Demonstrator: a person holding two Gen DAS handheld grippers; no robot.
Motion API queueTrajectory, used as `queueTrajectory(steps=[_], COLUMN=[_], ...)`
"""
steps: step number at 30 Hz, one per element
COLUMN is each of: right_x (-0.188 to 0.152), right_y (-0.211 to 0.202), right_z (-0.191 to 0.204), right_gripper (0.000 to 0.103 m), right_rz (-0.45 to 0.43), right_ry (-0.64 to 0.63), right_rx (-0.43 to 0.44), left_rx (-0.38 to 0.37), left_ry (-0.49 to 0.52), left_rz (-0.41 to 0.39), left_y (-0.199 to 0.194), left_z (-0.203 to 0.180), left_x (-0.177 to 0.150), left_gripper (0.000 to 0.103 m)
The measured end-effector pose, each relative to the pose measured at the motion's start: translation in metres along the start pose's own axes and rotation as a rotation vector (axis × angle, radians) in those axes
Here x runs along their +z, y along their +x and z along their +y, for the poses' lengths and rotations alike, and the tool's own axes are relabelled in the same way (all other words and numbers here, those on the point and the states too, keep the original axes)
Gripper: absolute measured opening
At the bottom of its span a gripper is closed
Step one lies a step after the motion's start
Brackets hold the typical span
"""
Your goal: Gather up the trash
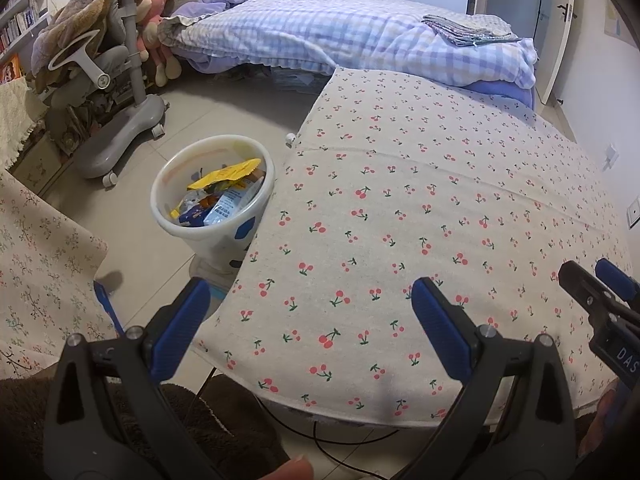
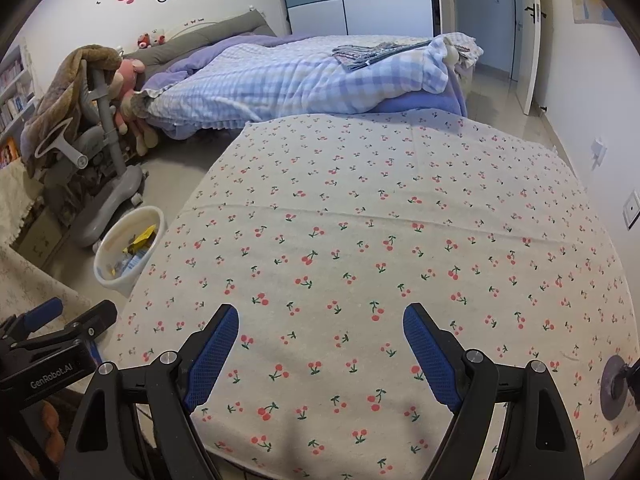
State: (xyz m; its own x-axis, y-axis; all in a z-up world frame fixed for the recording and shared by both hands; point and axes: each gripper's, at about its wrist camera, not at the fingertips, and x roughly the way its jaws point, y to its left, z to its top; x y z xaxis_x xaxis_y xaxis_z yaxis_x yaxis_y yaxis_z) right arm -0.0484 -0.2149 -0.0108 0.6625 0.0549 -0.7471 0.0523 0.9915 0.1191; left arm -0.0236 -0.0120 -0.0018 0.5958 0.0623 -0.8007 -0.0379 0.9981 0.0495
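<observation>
Surface: cherry-print tablecloth (image 2: 360, 240), bedroom with plaid-quilt bed (image 1: 340, 36) | Trash: wrappers (image 1: 224, 192) inside white bin (image 1: 256, 204) on floor, left of table | Text: "GenRobot.AI" on left gripper (image 1: 312, 320) | Pose: left and right gripper (image 2: 320, 344) both wide open, empty, above cloth

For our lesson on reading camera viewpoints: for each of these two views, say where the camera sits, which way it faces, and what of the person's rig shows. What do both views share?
Left wrist: sits on the left gripper, open, facing across the cherry-print table toward the bed; the right gripper shows at right.
Right wrist: sits on the right gripper, open, facing the same way; the left gripper shows at left.
Shared: table, bed, trash bin with wrappers.
</observation>
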Motion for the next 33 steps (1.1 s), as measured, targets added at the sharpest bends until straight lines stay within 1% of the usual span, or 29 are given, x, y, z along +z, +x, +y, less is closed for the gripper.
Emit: queueTrajectory(steps=[13,18,33], right_x=[0.0035,0.0059,0.0054], right_y=[0.004,0.0045,0.0054], right_z=[0.0029,0.0048,0.0053], right_gripper=[0.086,0.086,0.086], right_rz=[0.006,0.003,0.007], right_ry=[-0.005,-0.009,-0.011], right_rx=[0.005,0.006,0.014], left_rx=[-0.011,-0.015,-0.02], left_ry=[-0.001,-0.002,0.018], left_rz=[-0.01,0.004,0.014], left_y=[-0.0033,0.0,0.0057], left_z=[0.0009,0.002,-0.0057], left_x=[0.0016,-0.0002,0.0008], left_gripper=[0.1,0.1,0.1])
